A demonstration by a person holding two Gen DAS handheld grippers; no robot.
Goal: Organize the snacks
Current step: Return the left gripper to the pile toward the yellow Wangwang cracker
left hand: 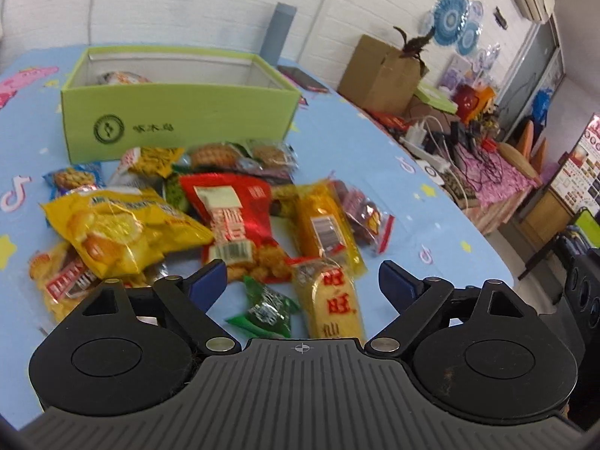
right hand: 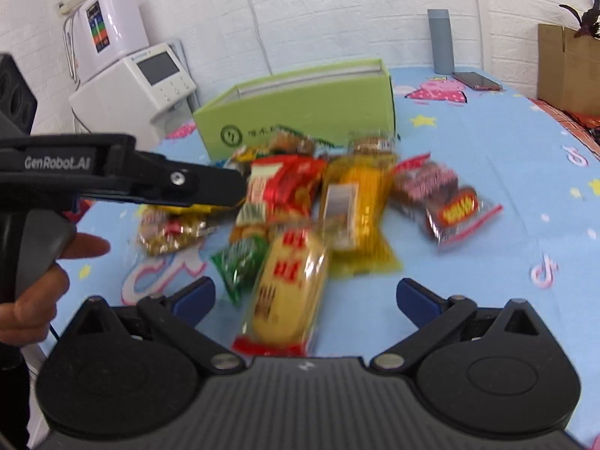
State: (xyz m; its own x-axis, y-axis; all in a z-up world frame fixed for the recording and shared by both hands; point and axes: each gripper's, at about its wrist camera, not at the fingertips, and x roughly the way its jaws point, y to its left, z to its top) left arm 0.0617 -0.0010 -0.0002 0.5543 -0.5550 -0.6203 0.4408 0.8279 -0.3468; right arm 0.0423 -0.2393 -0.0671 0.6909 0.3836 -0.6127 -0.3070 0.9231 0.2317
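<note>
**A:** Starting at the left, why is that yellow chip bag (left hand: 123, 232) heaped over the other packets?

**B:** It looks dumped rather than laid out. The whole snack pile (left hand: 210, 217) sits on the blue tablecloth (left hand: 412, 202) just in front of the green box (left hand: 176, 120), which stands open at the far side. I'd judge the box is where they go. One packet already shows inside it, at its left end.

**A:** And the grippers?

**B:** The left gripper (left hand: 302, 281) hangs over the near edge of the pile, jaws spread wide, nothing between the pads. The green candy (left hand: 264, 311) and the yellow rice cracker packet (left hand: 332, 303) lie just beneath the gap, untouched. The right gripper (right hand: 305, 296) is also wide and empty, over that same cracker packet (right hand: 288, 285).

**A:** Why both open?

**B:** Probably each is lining up a pick. Neither grips yet.

**A:** What does one view give that the other doesn't?

**B:** The left wrist view looks into the box and over to a cluttered side table at far right. The right wrist view shows the left gripper from the side, with the person's hand (right hand: 33, 285) on its handle, white appliances at far left, and the dark red packet (right hand: 446, 202) at the pile's right, lying clear.
</note>
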